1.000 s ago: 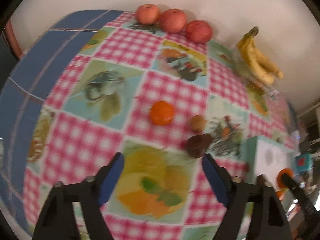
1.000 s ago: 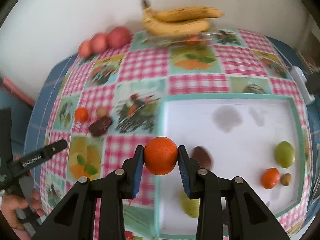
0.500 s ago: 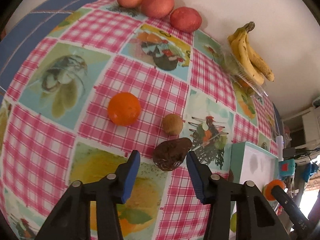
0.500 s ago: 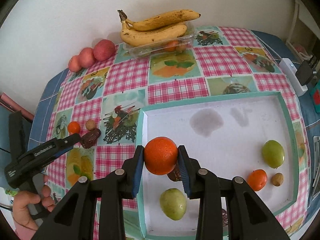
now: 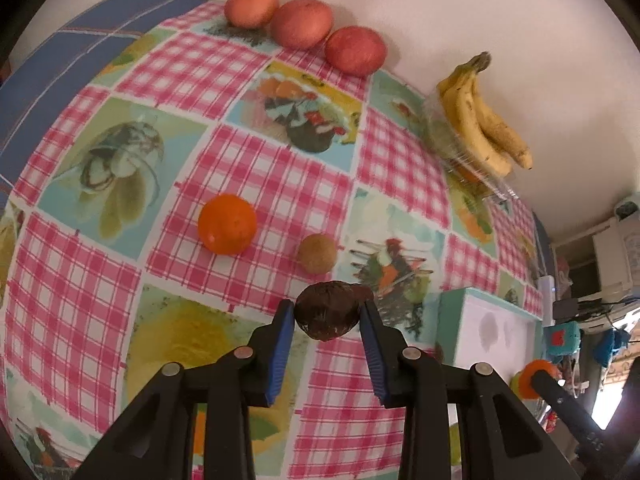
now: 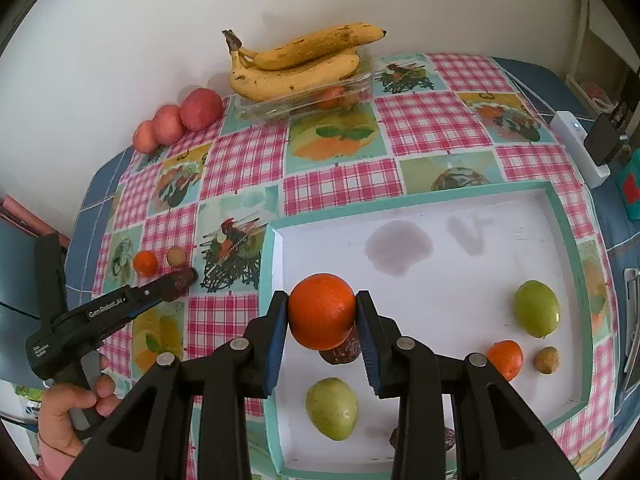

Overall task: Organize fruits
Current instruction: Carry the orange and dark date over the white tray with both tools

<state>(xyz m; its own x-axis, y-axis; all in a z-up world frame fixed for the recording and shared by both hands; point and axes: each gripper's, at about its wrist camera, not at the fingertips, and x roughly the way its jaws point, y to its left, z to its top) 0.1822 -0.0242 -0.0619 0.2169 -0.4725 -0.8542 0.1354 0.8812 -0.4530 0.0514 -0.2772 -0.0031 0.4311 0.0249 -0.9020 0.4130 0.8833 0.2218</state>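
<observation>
Fruits under handling: a dark brown fruit (image 5: 327, 316) sits lower centre of the left wrist view, clamped between the blue pads of the left gripper (image 5: 327, 320), low over the checked tablecloth (image 5: 280, 168). Right gripper (image 6: 322, 320) is closed on an orange (image 6: 322, 317), centre of the right wrist view, above the left part of the white tray (image 6: 472, 256).

Just past the left gripper: a small tan fruit (image 5: 317, 253), then a mandarin (image 5: 227, 230) to its left. Three apples (image 5: 306, 23) line the wall at top; bananas (image 5: 480, 120) upper right on a clear box.

Partly hidden: another dark fruit (image 6: 340, 354) behind the held orange; one more cut off by the right finger at bottom. Tray also holds two green fruits (image 6: 536, 309), a mandarin and a tan fruit.

A hand (image 6: 68, 404) at lower left grips the left tool's handle, tool angled down-right.
</observation>
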